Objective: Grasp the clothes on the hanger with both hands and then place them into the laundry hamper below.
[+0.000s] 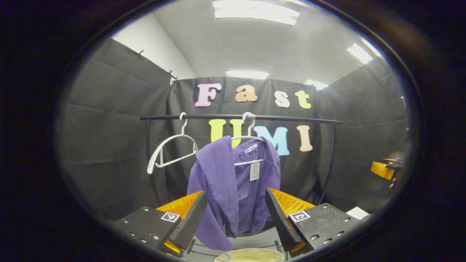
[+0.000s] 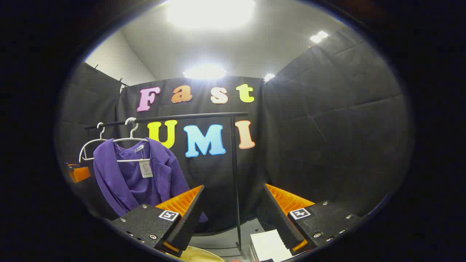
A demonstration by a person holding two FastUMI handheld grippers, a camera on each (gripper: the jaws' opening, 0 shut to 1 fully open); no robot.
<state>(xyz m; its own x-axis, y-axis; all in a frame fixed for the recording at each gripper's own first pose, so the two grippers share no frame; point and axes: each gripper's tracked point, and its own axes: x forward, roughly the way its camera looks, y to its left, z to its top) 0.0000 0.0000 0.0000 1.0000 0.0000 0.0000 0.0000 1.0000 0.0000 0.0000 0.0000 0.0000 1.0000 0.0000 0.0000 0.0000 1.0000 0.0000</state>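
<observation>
Hanging from a white hanger [image 1: 247,140] on the rail [image 1: 240,117], purple garment [image 1: 233,182], left gripper [image 1: 236,218] and right gripper [image 2: 233,214] both spread wide, grasping nothing.

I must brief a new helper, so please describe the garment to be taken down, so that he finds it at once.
Look at the black rail that runs across the booth's back wall; two white hangers hook over it. The purple garment drapes from the right hanger in the left gripper view, a paper tag at its collar. The neighbouring hanger is bare.
</observation>
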